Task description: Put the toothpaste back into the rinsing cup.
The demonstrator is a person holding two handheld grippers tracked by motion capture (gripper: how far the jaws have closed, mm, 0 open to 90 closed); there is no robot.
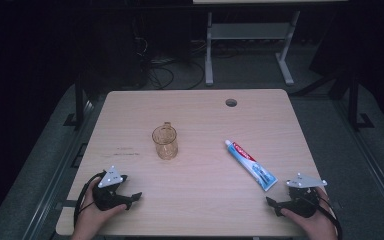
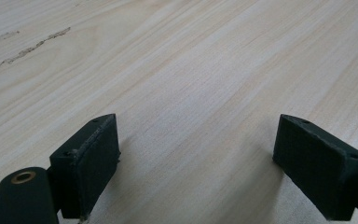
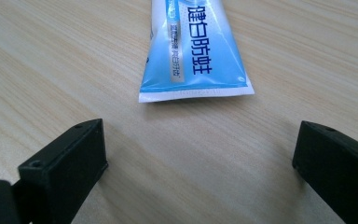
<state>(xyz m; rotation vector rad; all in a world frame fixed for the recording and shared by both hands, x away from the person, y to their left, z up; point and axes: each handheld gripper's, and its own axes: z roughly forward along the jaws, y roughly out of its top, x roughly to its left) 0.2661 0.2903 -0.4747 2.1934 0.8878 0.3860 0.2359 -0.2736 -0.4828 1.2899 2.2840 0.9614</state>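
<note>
**Count of things on the desk**

One desk (image 1: 195, 210) of pale wood, with one round cable hole (image 1: 231, 102) near its far edge. One clear glass mug (image 1: 165, 141) with a single handle. One toothpaste tube (image 1: 250, 164), blue and white with one white cap. Two grippers, one in each of the person's two hands: one left gripper (image 1: 136, 197) and one right gripper (image 1: 271, 202), each with two black jaws and each topped by one grey three-cornered plate. One second desk frame stands beyond.
</note>
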